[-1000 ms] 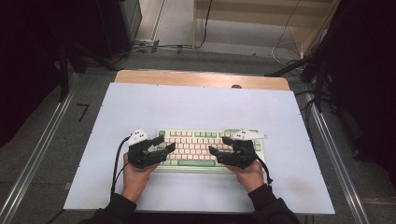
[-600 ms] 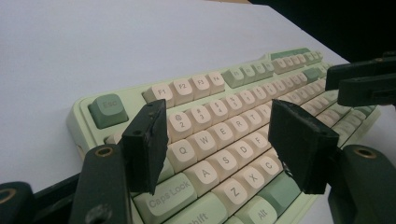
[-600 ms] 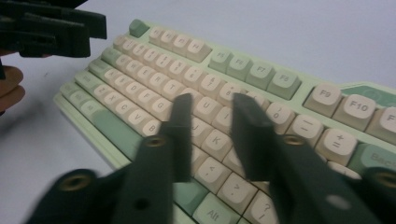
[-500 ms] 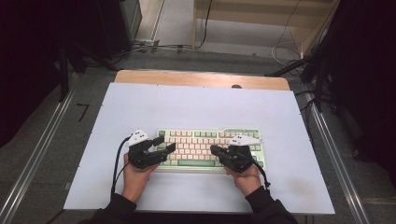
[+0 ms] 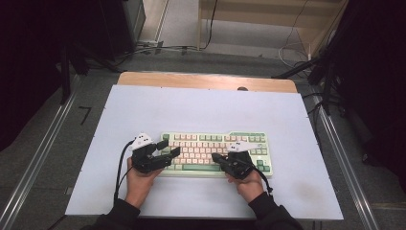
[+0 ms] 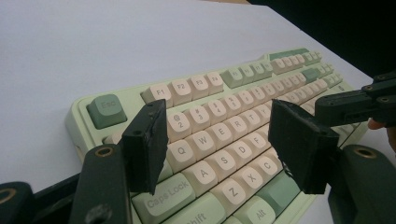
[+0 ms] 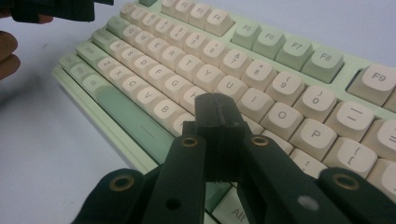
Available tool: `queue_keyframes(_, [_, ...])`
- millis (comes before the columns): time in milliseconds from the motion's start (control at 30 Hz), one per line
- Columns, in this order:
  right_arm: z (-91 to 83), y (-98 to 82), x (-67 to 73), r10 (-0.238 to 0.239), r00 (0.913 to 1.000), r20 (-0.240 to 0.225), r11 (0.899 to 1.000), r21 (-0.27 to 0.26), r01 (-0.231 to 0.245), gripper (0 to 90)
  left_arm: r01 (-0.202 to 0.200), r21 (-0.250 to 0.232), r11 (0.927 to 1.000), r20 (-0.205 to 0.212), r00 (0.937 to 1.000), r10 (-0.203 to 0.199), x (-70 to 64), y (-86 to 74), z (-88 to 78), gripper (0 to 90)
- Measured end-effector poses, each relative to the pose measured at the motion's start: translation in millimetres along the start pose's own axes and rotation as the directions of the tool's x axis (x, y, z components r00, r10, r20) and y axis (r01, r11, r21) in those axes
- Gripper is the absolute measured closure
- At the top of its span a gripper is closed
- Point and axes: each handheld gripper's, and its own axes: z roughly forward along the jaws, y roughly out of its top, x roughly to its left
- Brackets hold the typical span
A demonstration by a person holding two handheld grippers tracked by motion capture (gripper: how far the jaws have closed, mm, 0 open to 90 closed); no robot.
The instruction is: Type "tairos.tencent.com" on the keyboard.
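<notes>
white board covers the table beyond both grippers, dark floor around it. my left gripper hovers over the keyboard's left end, jaws spread wide with nothing between them; the q, a and caps lock keys lie beneath the gap. my right gripper sits over the middle keys with jaws pressed together, empty, tips just above the letter rows near the spacebar. judged step: key pressing with the closed right tips. next move calls for lowering those tips straight onto one key without clipping its neighbours. against half a second ago, the right gripper has shifted slightly leftward along the keyboard; the left one has stayed put.
</notes>
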Motion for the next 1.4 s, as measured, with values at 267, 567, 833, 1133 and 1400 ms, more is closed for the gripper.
queue_keyframes(267, [9.9,-3.0,2.8,-0.010,0.9999,0.010,0.999,0.030,0.009,87.4,0.001,-0.001,1.0000,0.001,1.0000,-0.001,-0.2,0.0,0.0,38.5])
queue_keyframes(567, [-24.5,5.0,-11.5,0.054,0.9985,-0.001,0.992,-0.118,-0.054,46.6,0.002,-0.009,1.0000,-0.010,0.9999,-0.002,1.3,0.3,-2.6,38.4])
queue_keyframes(833, [-37.1,1.0,-27.2,0.090,0.9951,0.040,0.987,-0.136,-0.084,25.6,0.009,-0.013,0.9999,-0.029,0.9995,-0.010,2.2,0.3,-4.3,33.3])
queue_keyframes(1133, [-40.4,-3.6,-32.7,0.079,0.9947,0.066,0.988,-0.134,-0.070,24.2,0.006,-0.013,0.9999,-0.036,0.9993,-0.007,2.7,0.4,-6.3,31.0])
queue_keyframes(1400, [-48.0,-8.8,-38.5,0.095,0.9920,0.082,0.985,-0.149,-0.082,23.6,0.012,-0.012,0.9999,-0.041,0.9991,-0.012,2.7,-0.5,-5.9,29.2])
